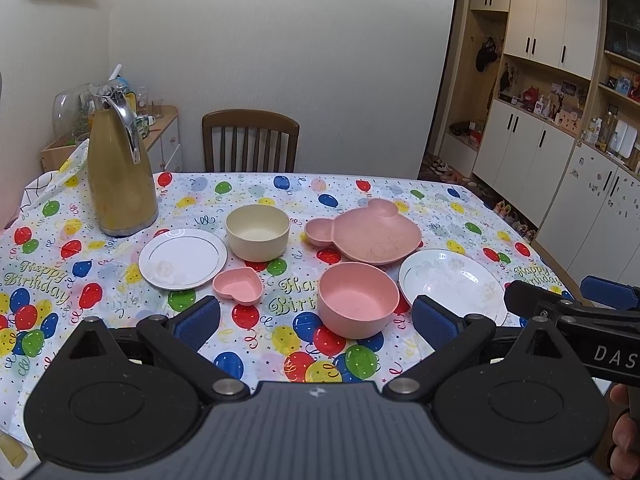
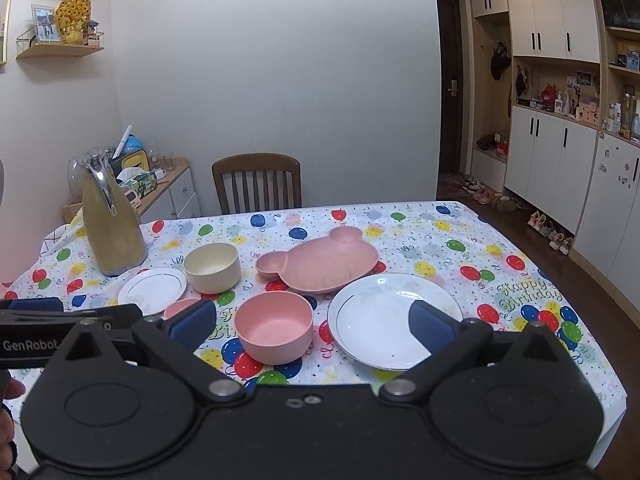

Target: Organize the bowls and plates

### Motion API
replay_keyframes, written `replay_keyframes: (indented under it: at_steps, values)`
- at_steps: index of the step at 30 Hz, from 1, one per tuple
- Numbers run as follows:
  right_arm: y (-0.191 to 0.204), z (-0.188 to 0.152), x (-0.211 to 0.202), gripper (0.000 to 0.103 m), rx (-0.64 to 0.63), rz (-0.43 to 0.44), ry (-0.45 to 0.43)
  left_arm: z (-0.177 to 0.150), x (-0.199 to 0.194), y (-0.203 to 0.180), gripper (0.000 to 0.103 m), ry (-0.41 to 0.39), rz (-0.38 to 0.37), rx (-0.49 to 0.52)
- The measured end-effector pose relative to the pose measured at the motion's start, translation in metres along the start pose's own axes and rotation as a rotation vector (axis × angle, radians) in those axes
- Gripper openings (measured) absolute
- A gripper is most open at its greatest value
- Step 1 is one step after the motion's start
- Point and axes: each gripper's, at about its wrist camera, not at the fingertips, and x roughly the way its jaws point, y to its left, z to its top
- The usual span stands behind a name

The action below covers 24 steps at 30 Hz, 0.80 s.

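On the balloon tablecloth stand a pink bowl (image 1: pixel 358 300) (image 2: pixel 274 332), a cream bowl (image 1: pixel 258 237) (image 2: pixel 212 267), a pink bear-shaped plate (image 1: pixel 366 236) (image 2: pixel 320 262), a small pink heart dish (image 1: pixel 238 286) (image 2: pixel 180 307), a small white plate (image 1: pixel 182 258) (image 2: pixel 152 289) and a large white plate (image 1: pixel 452 284) (image 2: pixel 384 316). My left gripper (image 1: pixel 316 316) is open and empty, held above the near table edge in front of the pink bowl. My right gripper (image 2: pixel 312 322) is open and empty, between the pink bowl and the large white plate.
A tall yellow thermos jug (image 1: pixel 120 168) (image 2: pixel 112 224) stands at the table's back left. A wooden chair (image 1: pixel 250 140) (image 2: pixel 256 182) is behind the table. White cabinets (image 2: pixel 560 152) line the right wall. The right gripper's body (image 1: pixel 580 308) shows in the left wrist view.
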Motion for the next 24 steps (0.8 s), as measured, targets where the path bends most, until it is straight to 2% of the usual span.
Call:
replay_keyframes:
  at_steps: [14, 24]
  values:
    - [-0.052, 0.027, 0.043, 0.103, -0.050, 0.046, 0.004, 0.019, 0.052, -0.045, 0.103, 0.006, 0.027, -0.051]
    - [-0.100, 0.037, 0.089, 0.103, -0.057, 0.084, 0.055, 0.027, 0.099, -0.082, 0.103, 0.043, 0.053, -0.075]
